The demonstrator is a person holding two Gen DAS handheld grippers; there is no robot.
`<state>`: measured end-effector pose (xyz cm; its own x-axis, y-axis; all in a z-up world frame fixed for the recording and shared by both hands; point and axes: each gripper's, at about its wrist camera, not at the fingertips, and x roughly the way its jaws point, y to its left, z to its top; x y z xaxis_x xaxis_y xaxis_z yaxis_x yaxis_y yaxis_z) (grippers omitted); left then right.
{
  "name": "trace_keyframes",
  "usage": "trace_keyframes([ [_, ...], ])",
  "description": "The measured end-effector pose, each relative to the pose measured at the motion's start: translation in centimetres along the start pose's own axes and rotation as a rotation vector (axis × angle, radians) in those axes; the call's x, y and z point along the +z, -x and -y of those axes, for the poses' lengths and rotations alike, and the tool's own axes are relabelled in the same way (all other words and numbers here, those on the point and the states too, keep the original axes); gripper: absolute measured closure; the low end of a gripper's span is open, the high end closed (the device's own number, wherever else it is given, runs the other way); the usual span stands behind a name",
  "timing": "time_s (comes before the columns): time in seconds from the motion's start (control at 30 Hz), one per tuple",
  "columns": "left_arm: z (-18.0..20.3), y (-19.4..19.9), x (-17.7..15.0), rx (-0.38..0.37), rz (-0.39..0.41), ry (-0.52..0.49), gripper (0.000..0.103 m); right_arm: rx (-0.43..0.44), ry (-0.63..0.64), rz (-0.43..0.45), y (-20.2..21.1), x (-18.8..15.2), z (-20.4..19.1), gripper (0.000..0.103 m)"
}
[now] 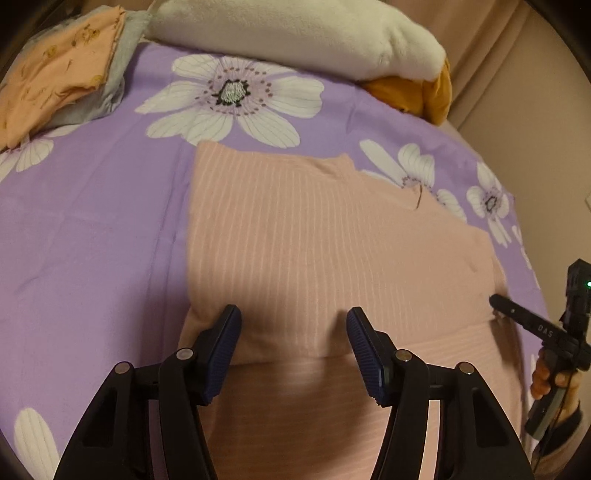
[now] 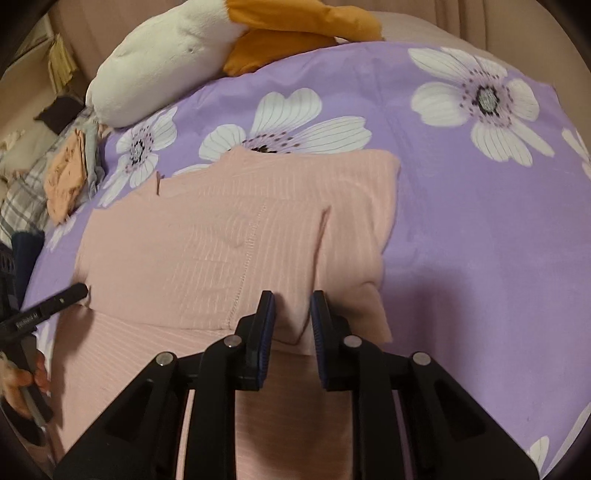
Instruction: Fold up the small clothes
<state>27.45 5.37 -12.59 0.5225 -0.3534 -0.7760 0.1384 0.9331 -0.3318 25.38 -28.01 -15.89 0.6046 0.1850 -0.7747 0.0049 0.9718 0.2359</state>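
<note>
A pink ribbed garment [image 1: 314, 236] lies on the purple flowered bedsheet [image 1: 92, 229], with an upper part folded over a lower layer. My left gripper [image 1: 293, 325] is open, its fingers spread over the fold's near left corner. My right gripper [image 2: 291, 306] has its jaws narrowly apart around a raised pinch of the garment [image 2: 207, 243] at the fold's near right edge; whether it grips the cloth is unclear. The right gripper [image 1: 496, 302] also shows at the right edge of the left wrist view. The left gripper [image 2: 79, 291] shows at the left edge of the right wrist view.
A white plush pillow [image 1: 295, 33] with an orange part [image 1: 424, 92] lies at the far side of the bed. A stack of folded clothes, orange print on grey [image 1: 55, 74], sits at the far left. A beige curtain [image 1: 517, 74] hangs behind.
</note>
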Motion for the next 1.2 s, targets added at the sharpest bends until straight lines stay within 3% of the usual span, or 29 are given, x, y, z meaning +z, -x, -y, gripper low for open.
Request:
trace_keyframes([
  [0.1,-0.3,1.9,-0.3,-0.032,0.006,0.034,0.042,0.018,-0.021,0.012,1.7,-0.3,0.3,0.078],
  [0.23,-2.0,4.8,-1.5,-0.066,0.018,0.079,0.039,0.078,-0.050,0.033,4.8,-2.3,1.4,0.057],
  [0.33,-3.8,5.9,-3.1,-0.094,0.000,0.142,0.037,0.099,-0.093,0.036,6.5,-4.2,2.9,0.051],
  [0.43,-4.9,6.1,-5.0,-0.100,-0.027,0.181,0.037,0.105,-0.157,0.016,7.6,-6.8,5.1,0.050],
  [0.6,-5.2,7.1,-7.3,-0.242,-0.028,0.236,0.037,0.177,-0.262,-0.047,7.6,-10.2,7.3,0.050],
  [0.83,-4.6,8.2,-10.1,-0.366,-0.072,0.264,0.037,0.373,-0.318,-0.084,8.1,-13.8,5.7,0.050],
  [1.2,-2.8,11.0,-14.8,-0.440,-0.158,0.227,0.037,0.457,-0.291,-0.152,10.3,-18.4,2.8,0.051],
])
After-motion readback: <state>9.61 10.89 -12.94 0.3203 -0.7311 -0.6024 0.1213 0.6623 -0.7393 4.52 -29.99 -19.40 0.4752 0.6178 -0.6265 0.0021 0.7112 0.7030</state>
